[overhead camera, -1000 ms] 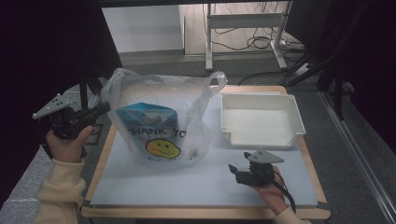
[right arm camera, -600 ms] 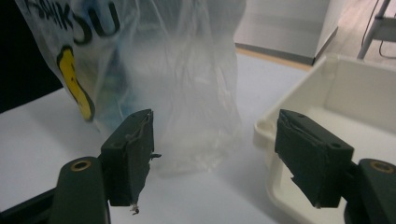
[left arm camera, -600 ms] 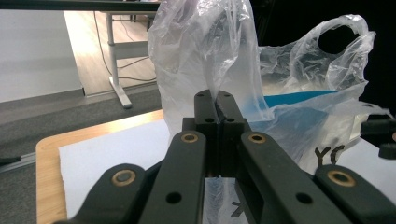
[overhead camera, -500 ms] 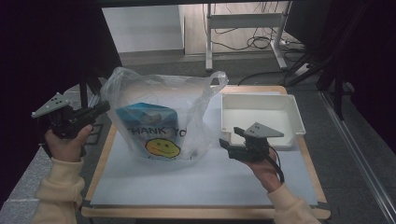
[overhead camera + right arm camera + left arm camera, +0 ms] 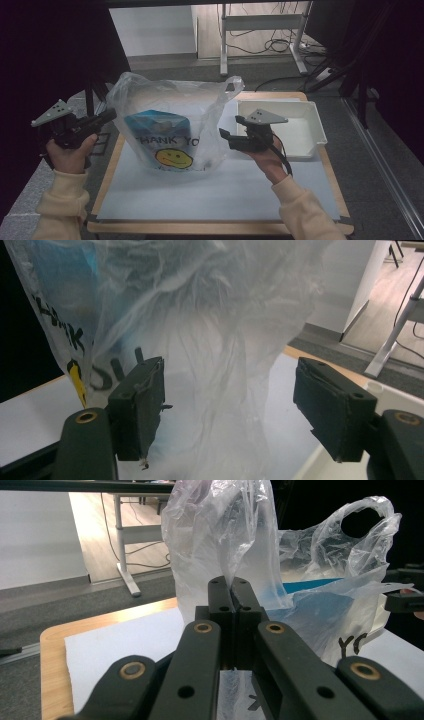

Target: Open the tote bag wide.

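— What can be read on the plastic bag [image 5: 172, 117]?
— "THANK YO", above a yellow smiley; folds hide the rest. A blue box [image 5: 155, 125] sits inside.
— And the tongs?
— The left tongs [image 5: 233, 587] are clamped on its handle. The right tongs [image 5: 227, 405] stand apart just beside its other side, gripping nothing; behind them lies a white tray [image 5: 310, 125].
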Demonstrator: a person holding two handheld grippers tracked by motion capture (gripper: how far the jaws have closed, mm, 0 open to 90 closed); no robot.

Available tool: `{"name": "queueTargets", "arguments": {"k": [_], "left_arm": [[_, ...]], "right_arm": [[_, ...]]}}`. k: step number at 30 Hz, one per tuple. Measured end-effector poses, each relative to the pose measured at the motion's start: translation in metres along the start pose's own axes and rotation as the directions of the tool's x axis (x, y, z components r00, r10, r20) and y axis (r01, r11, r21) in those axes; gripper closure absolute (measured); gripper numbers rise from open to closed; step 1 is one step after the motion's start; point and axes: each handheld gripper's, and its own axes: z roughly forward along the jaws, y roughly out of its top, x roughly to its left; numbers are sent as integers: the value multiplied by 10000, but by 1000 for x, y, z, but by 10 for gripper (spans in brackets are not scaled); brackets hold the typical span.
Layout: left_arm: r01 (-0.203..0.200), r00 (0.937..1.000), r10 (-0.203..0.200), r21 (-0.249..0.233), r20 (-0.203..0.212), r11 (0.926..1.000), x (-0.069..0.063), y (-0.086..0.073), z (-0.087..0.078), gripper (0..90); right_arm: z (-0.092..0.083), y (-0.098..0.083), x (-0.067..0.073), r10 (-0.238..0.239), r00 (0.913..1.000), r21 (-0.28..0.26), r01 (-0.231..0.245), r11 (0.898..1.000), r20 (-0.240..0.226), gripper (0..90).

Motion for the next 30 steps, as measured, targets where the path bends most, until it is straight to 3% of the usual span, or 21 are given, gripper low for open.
{"name": "queueTargets", "arguments": {"k": [10, 20, 25, 30], "left_arm": [[-34, 10000, 34, 2, -12, 10000, 1, -1, -1, 900], [-24, 10000, 24, -14, -20, 10000, 2, -2, -2, 900], [-25, 10000, 25, -16, -19, 10000, 2, -2, -3, 900], [-17, 10000, 17, -24, -9, 10000, 2, -2, -3, 900]], "right_arm": [[25, 27, 7, -278, 9985, -27, 277, 9996, -462, 235], [40, 43, 12, -80, 9964, -66, 75, 9999, -845, 220], [44, 45, 15, 29, 9920, -105, -43, 9999, -1262, 237], [47, 48, 21, -372, 9936, -40, 370, 9993, -1071, 359]]}}
